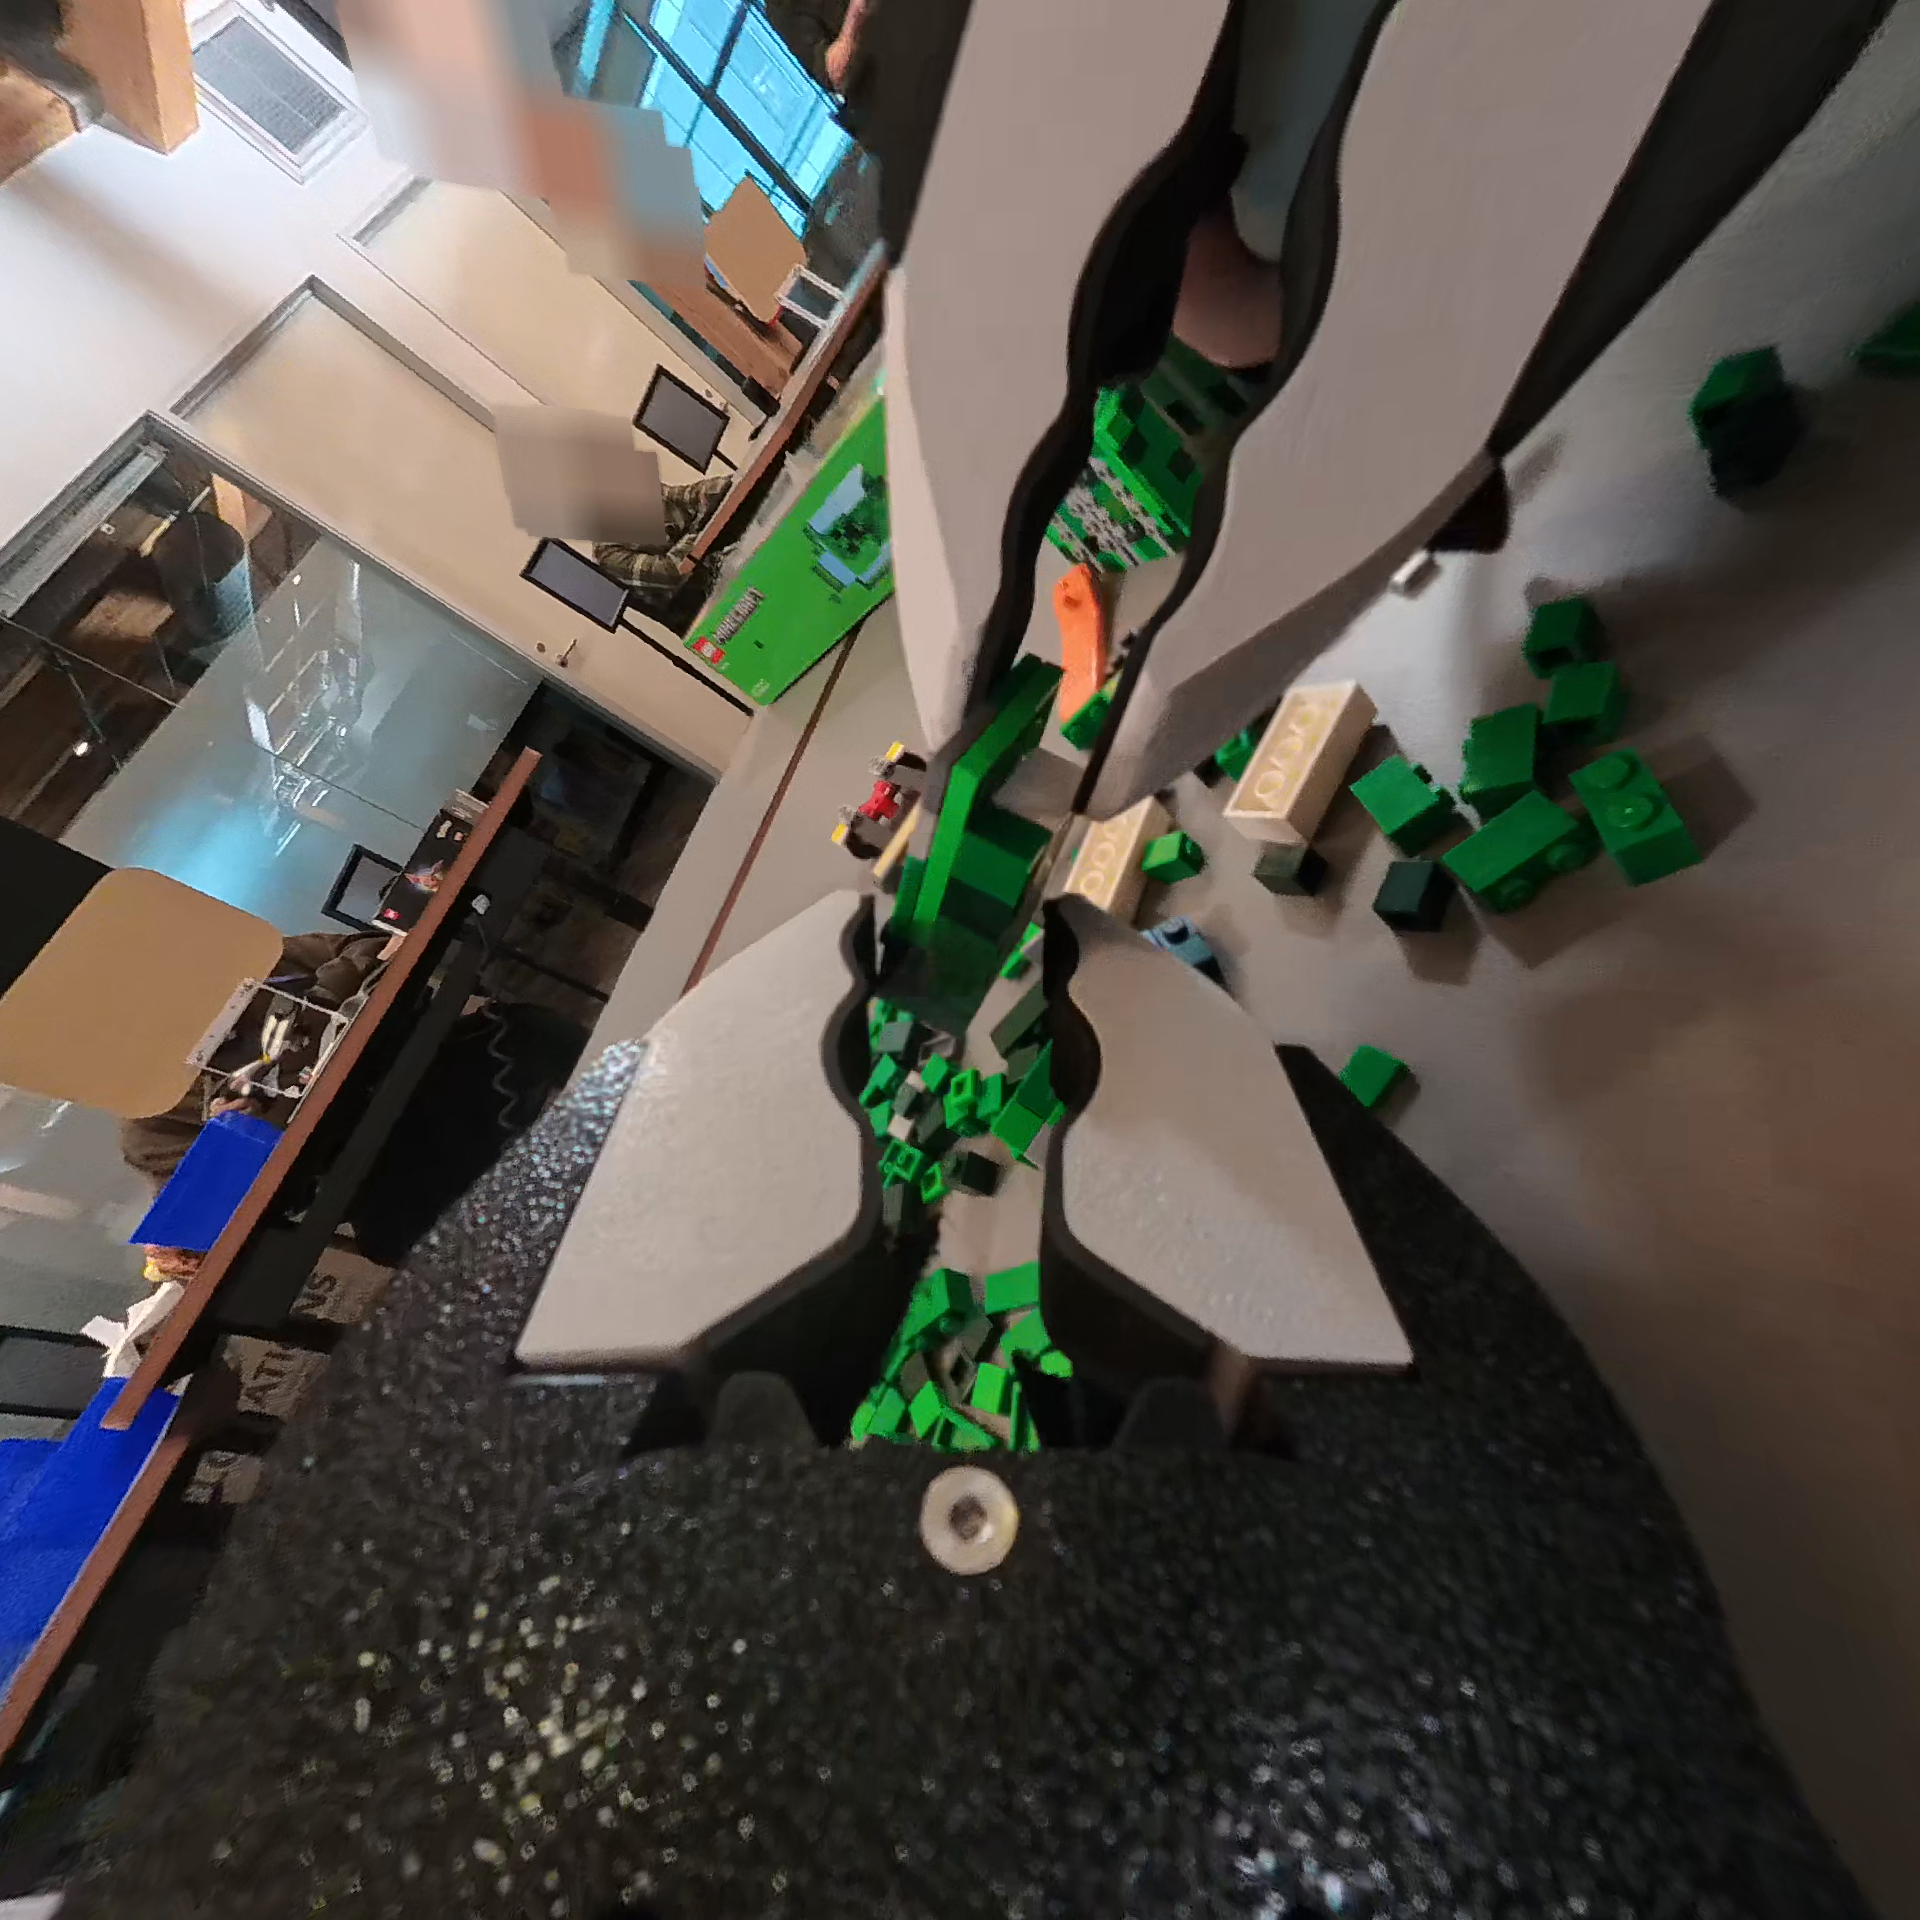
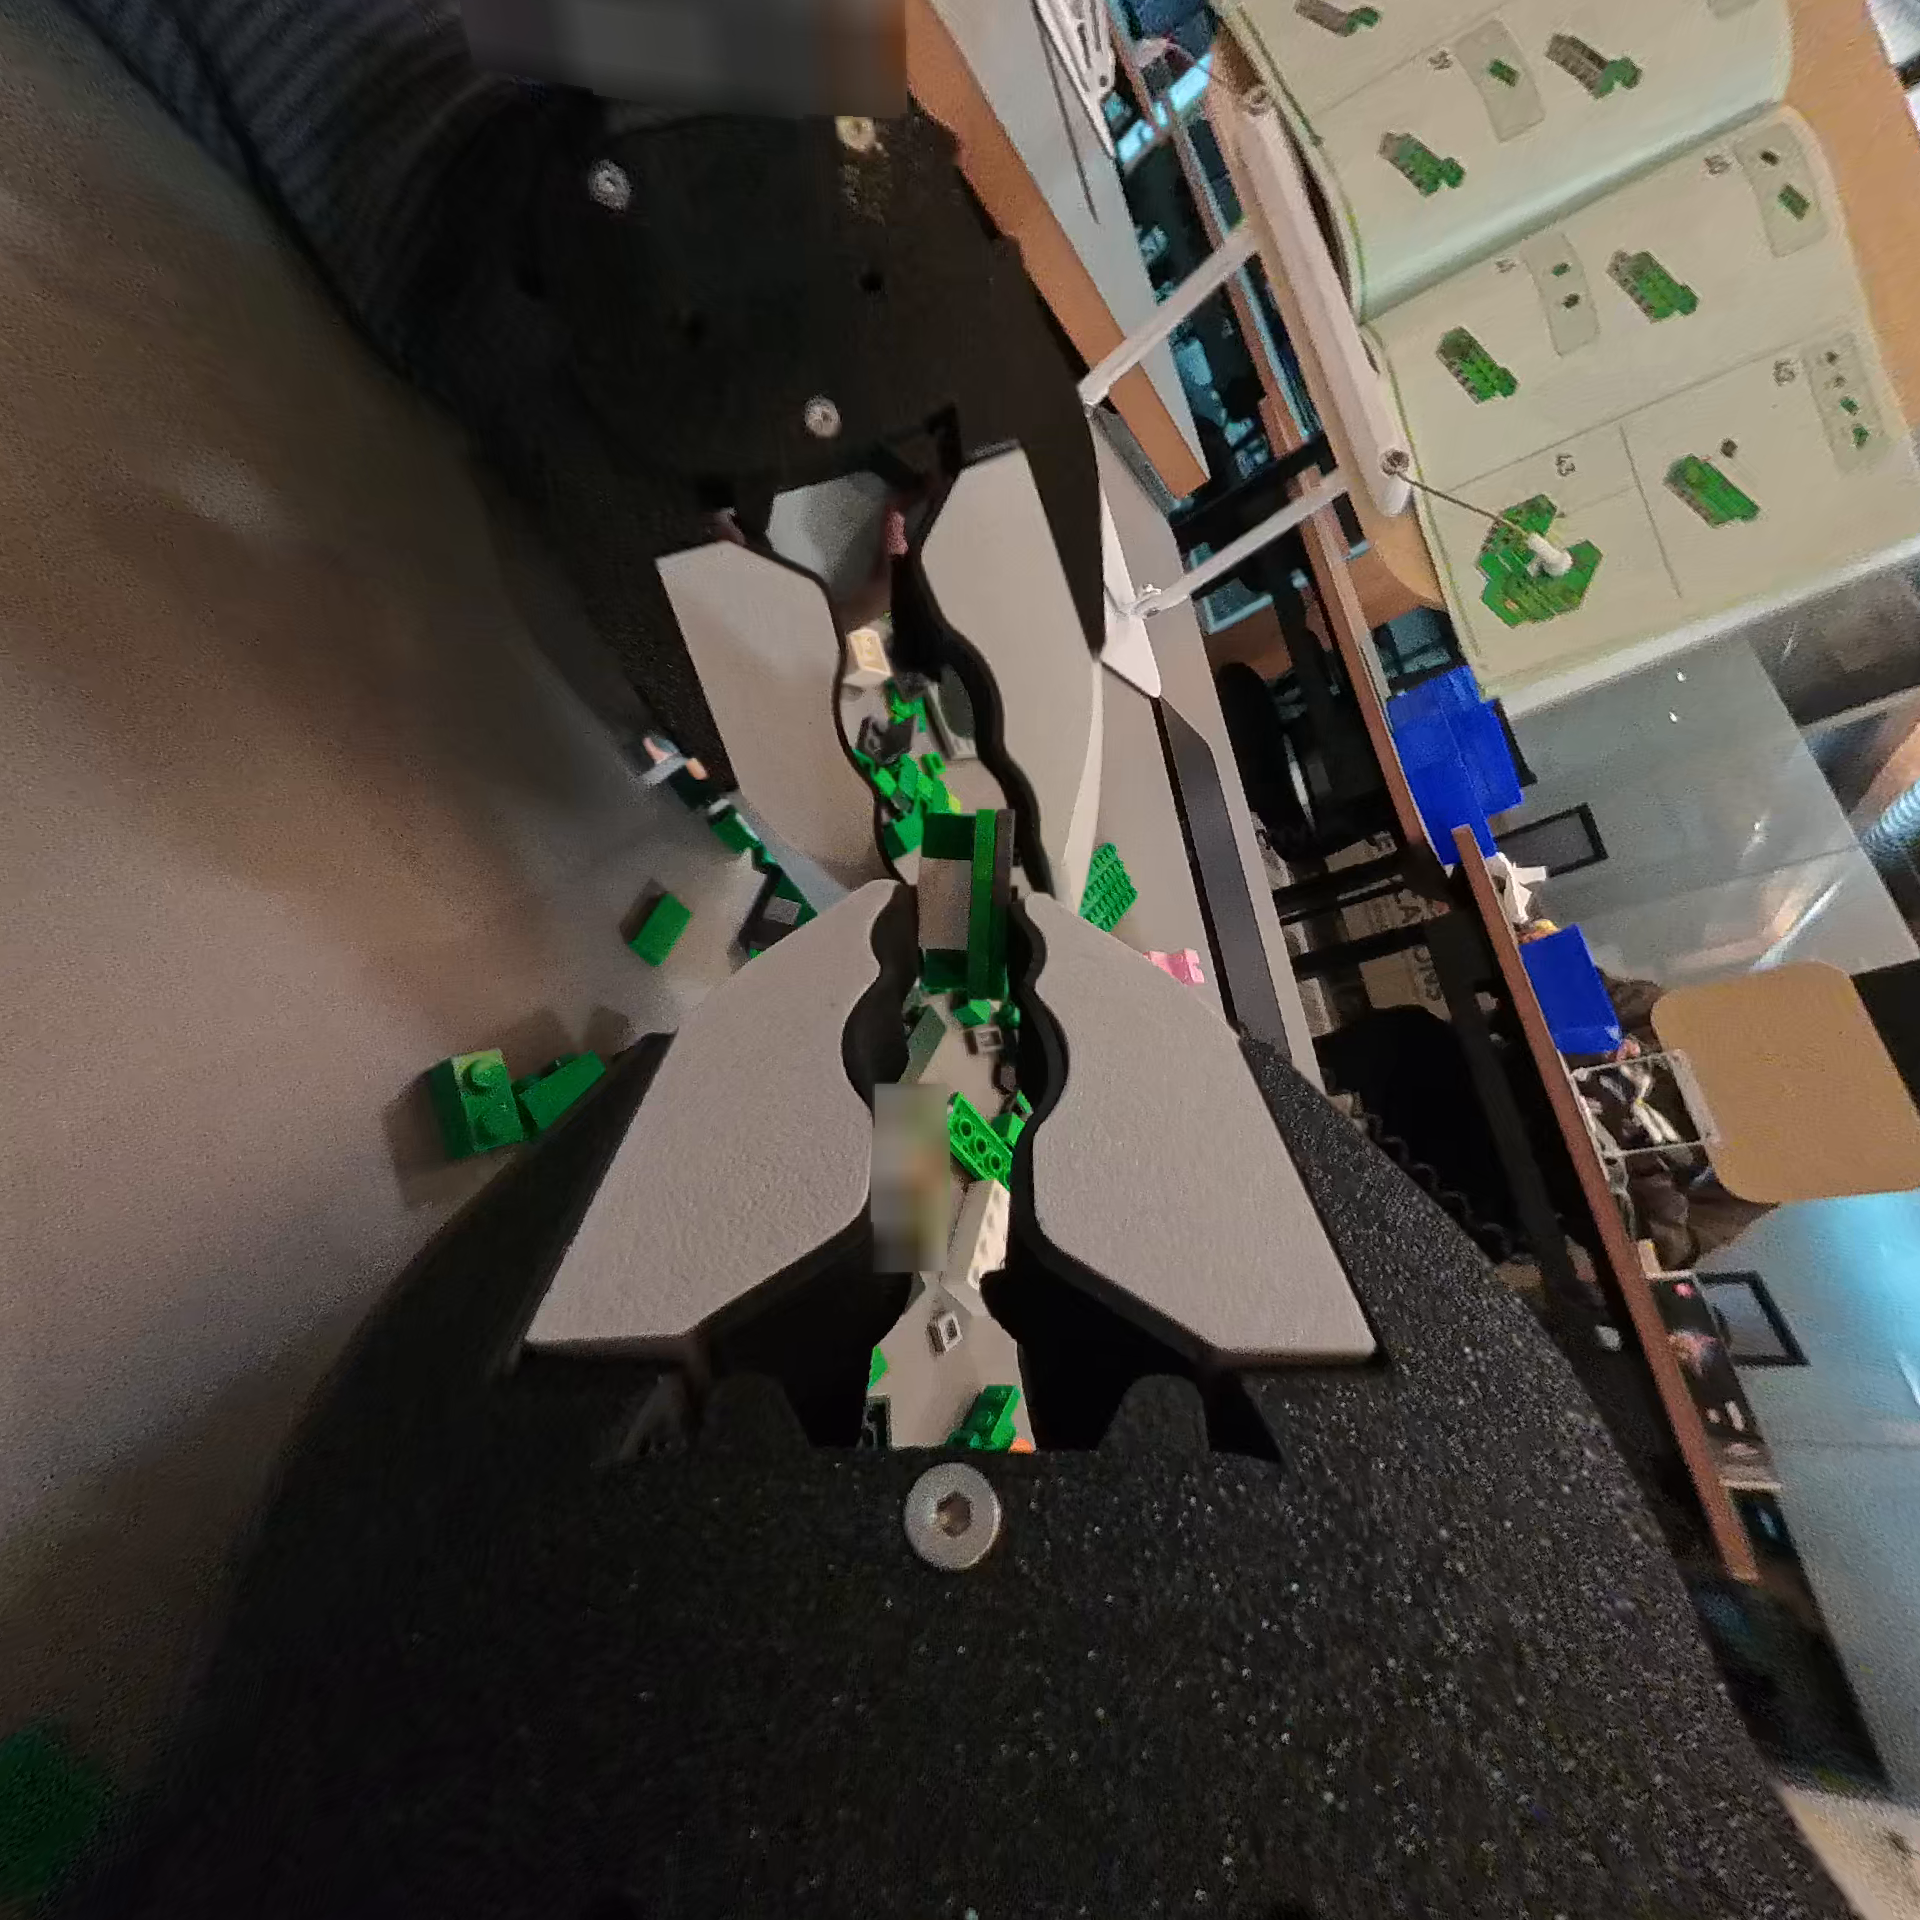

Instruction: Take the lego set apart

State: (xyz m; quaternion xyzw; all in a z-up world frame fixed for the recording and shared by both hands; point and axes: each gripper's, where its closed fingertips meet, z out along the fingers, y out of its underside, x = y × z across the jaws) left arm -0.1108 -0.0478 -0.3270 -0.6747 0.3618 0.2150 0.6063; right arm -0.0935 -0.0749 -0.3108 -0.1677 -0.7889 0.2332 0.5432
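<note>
A small green lego assembly of stacked plates and bricks is held above the grey table between both grippers. My left gripper is shut on its near end. My right gripper comes in from the top of the left wrist view and is shut on its far end. In the right wrist view the same assembly, green with a grey face, sits between my right gripper and the opposing left gripper. A larger, partly built green model stands behind on the table.
Loose green bricks, white bricks and an orange brick separator lie on the grey table. A green box lies at the far edge. An open instruction booklet stands on a holder. More bricks lie to the left. My two grippers' fingertips are within a few centimetres of each other.
</note>
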